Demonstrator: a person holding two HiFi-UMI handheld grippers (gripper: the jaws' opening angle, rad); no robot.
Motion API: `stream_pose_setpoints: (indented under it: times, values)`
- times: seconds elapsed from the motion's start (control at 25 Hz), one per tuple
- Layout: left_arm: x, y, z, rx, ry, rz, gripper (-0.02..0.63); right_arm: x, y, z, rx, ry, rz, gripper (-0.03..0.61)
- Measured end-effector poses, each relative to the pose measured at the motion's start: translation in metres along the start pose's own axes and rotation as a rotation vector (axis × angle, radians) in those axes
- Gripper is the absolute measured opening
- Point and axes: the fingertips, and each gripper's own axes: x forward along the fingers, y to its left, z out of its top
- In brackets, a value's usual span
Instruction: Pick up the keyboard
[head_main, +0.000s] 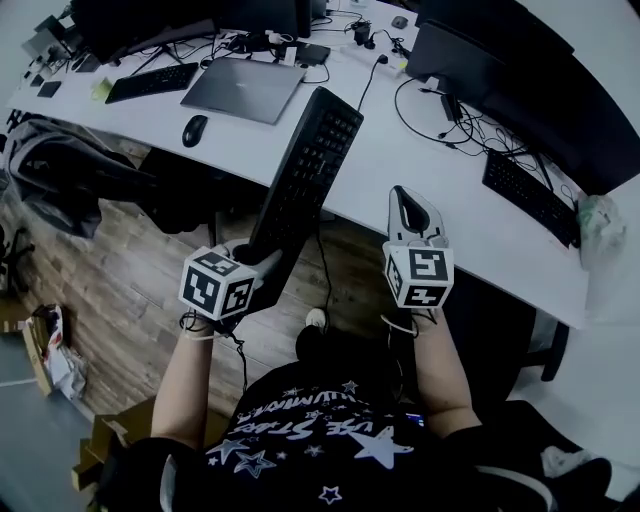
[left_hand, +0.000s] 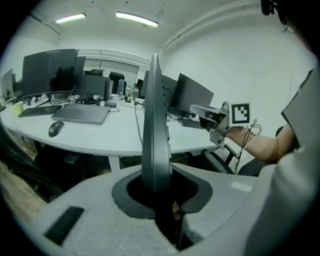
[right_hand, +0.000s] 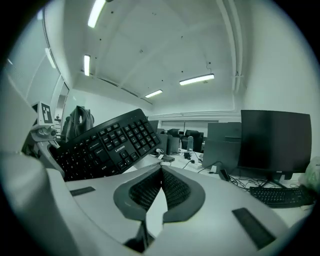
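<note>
The left claw (head_main: 258, 265) grips the near end of the flat black plastic keyboard (head_main: 305, 170), held up slanting over the smooth white desk's (head_main: 420, 170) front edge. The right claw (head_main: 405, 198), beside the keyboard, is clenched on nothing.

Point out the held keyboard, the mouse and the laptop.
keyboard (head_main: 312, 165): head view, middle of its key face.
mouse (head_main: 194, 130): head view, top of its shell.
laptop (head_main: 243, 88): head view, centre of its closed lid.
</note>
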Motion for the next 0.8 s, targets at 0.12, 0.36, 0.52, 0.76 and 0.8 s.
stream_pose_setpoints:
  times: [0.12, 0.36, 0.52, 0.76, 0.8]
  values:
    - [-0.028, -0.011, -0.021, -0.029, -0.036, 0.029, 0.08, -0.017, 0.018, -0.005, 0.022, 0.002, 0.033, 0.003]
    - [-0.083, -0.039, -0.08, -0.118, -0.092, 0.089, 0.08, -0.061, 0.07, -0.011, 0.015, 0.025, 0.106, 0.003]
    - [-0.113, -0.059, -0.117, -0.167, -0.127, 0.124, 0.08, -0.093, 0.1, -0.012, 0.015, 0.029, 0.157, 0.003]
    - [-0.151, -0.091, -0.164, -0.209, -0.171, 0.178, 0.08, -0.14, 0.132, -0.014, -0.012, 0.023, 0.219, 0.003]
    - [-0.156, -0.095, -0.171, -0.215, -0.179, 0.18, 0.08, -0.147, 0.137, -0.014, -0.014, 0.023, 0.226, 0.003]
